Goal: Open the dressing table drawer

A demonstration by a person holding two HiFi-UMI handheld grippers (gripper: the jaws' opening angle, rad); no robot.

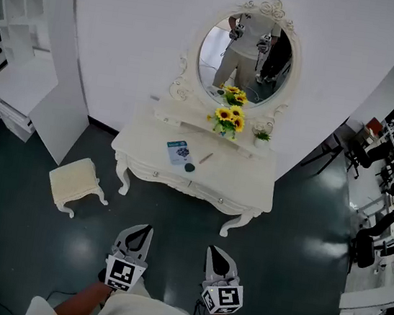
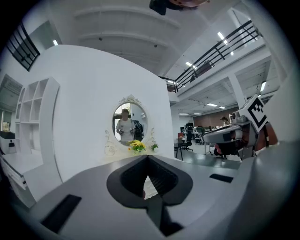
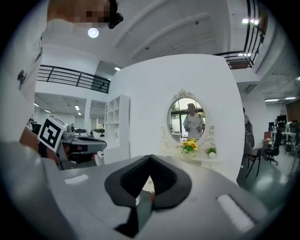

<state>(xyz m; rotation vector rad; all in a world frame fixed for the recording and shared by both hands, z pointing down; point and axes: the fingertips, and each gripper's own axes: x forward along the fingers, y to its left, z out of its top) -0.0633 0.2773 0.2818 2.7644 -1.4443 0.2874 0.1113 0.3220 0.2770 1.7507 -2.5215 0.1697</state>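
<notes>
A cream dressing table (image 1: 254,190) with an oval mirror (image 1: 245,51) stands against the white wall ahead. Its drawers (image 1: 206,194) in the front apron are closed, with small knobs. My left gripper (image 1: 135,235) and right gripper (image 1: 218,254) hover low in the head view, well short of the table, both shut with nothing between the jaws. In the left gripper view the mirror (image 2: 130,124) lies straight beyond the shut left gripper (image 2: 148,158). The right gripper view shows the mirror (image 3: 187,119) up and right of the shut right gripper (image 3: 150,159).
A small cream stool (image 1: 75,183) stands left of the table. Sunflowers (image 1: 229,119), a small plant (image 1: 261,135), a blue booklet (image 1: 179,151) and a pen lie on the tabletop. White shelving (image 1: 24,41) is at left; office chairs and desks (image 1: 386,209) at right.
</notes>
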